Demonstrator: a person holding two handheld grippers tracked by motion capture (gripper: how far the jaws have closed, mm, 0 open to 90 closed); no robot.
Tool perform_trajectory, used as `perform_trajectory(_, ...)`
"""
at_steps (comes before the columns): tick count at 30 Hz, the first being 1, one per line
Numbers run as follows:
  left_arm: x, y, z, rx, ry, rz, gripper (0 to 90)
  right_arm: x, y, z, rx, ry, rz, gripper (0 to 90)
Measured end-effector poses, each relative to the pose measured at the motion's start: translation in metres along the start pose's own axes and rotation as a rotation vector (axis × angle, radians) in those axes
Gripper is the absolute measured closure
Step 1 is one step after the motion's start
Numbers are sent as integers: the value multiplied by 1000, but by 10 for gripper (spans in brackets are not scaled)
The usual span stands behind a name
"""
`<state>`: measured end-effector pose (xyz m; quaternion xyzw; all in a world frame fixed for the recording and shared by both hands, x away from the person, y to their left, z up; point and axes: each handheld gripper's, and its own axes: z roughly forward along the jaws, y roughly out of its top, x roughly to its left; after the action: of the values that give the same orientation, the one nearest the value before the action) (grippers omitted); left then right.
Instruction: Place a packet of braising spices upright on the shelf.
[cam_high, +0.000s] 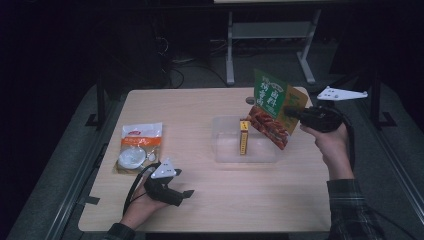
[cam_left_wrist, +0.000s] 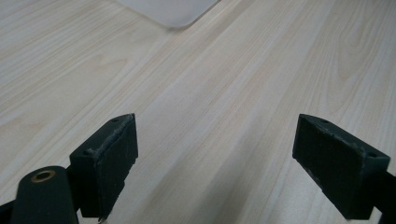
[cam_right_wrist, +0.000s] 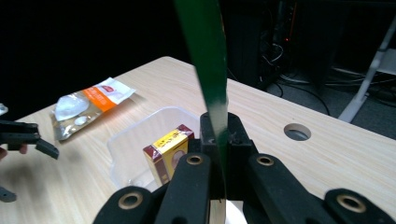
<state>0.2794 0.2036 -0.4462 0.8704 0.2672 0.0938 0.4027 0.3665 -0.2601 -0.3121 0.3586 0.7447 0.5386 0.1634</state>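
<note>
green pouch (cam_high: 272, 107) hangs in the air above the far right part of the table (cam_high: 210, 205), over the right end of the clear plastic tub (cam_high: 227, 150), clamped in the right gripper (cam_high: 292, 113), whose jaws are pressed together on its right edge. its long axis runs on a slant in the high view, top edge up toward the far edge of the table and bottom corner down toward the tub; the printed face looks toward the left side of the table. it is a flat, glossy foil-like packet, green at the top with pale lettering and a red-brown food picture lower down, with an orange back panel showing behind. in the right gripper view the pouch (cam_right_wrist: 208, 70) is seen edge-on as a thin green strip rising straight up between the black pads. inside the tub, a shallow rectangular container with rounded corners and translucent walls, a small yellow and dark red box (cam_high: 244, 137) stands upright on its end. near the left edge of the table lies a crinkled clear packet (cam_high: 139, 147) with an orange and white label, flat on the pale wood-grain top. left gripper (cam_high: 186, 195) rests low near the front left corner, its jaws standing wide apart with nothing but bare table between them.
</note>
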Motion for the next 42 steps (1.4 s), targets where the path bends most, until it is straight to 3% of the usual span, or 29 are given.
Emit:
perform_trajectory(9,1,-1,-1,8,-1,9,135,-3,-6,7,17,-38,-6,898)
perform_trajectory(20,1,-2,1,5,1,2,135,-9,-18,19,35,-33,7,897)
perform_trajectory(30,0,-2,-1,3,3,5,135,-9,-26,29,62,-22,5,897)
perform_trajectory(34,0,-2,-1,12,3,23,135,-7,-28,31,74,-16,-1,897)
perform_trajectory(35,-1,-2,-1,2,0,7,135,-7,-28,31,79,-15,0,896)
perform_trajectory(42,-1,-2,-1,18,-5,9,136,-4,-33,38,120,-11,-12,896)
